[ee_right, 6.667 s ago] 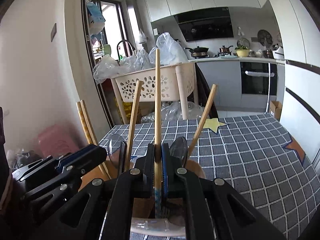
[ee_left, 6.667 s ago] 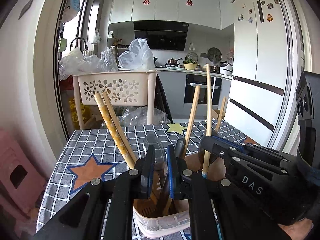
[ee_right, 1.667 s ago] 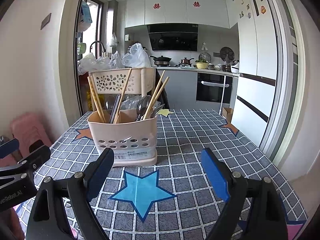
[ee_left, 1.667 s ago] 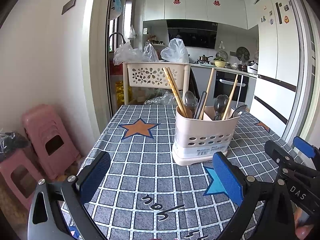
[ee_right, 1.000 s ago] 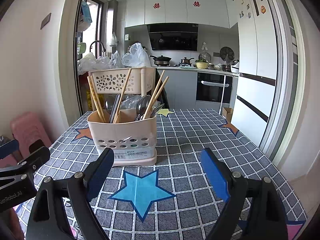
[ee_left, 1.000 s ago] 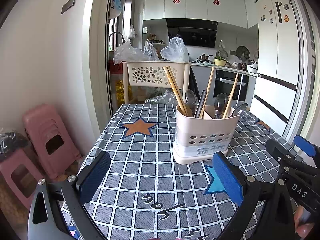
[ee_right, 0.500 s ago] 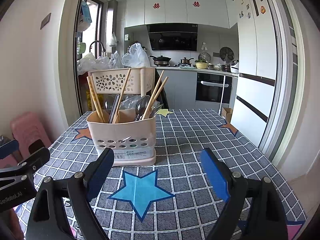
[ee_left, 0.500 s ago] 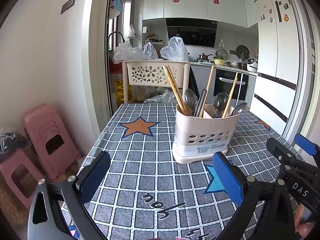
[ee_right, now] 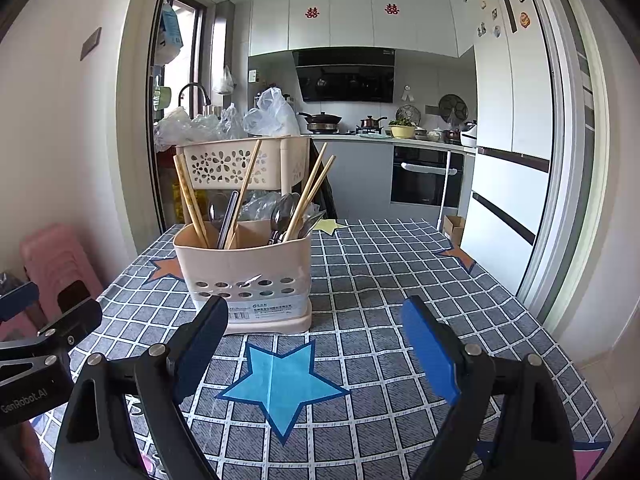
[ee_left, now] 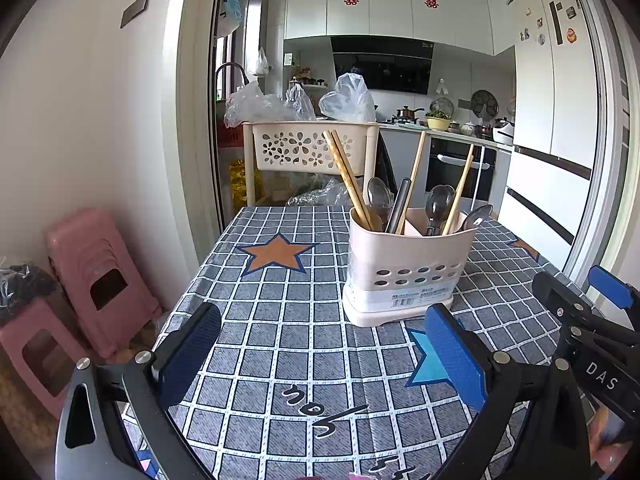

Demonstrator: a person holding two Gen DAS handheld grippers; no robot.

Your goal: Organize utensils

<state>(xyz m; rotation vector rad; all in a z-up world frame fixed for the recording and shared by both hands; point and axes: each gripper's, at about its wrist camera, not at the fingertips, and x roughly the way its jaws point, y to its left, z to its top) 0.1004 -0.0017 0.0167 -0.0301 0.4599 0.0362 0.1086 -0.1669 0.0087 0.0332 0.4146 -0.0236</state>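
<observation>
A beige utensil caddy [ee_left: 404, 276] [ee_right: 248, 276] stands upright on the checked tablecloth [ee_left: 288, 332] [ee_right: 380, 280]. Wooden chopsticks [ee_left: 347, 178] [ee_right: 310, 194] and metal spoons [ee_left: 438, 202] [ee_right: 282, 208] stick up out of its compartments. My left gripper [ee_left: 320, 348] hovers open in front of the caddy, nothing between its blue pads. My right gripper [ee_right: 312, 340] is also open and empty, just in front of the caddy and to its right. Each gripper shows at the edge of the other's view.
A beige flower-cut basket cart [ee_left: 304, 148] [ee_right: 240, 164] with plastic bags stands beyond the table's far edge. Pink stools [ee_left: 96, 280] are stacked on the floor to the left. A white fridge [ee_right: 516, 160] and a sliding door frame lie to the right.
Several seconds ago both grippers were shut on chopsticks over the caddy. Now both are open and drawn back from it. Over the last second nothing has moved.
</observation>
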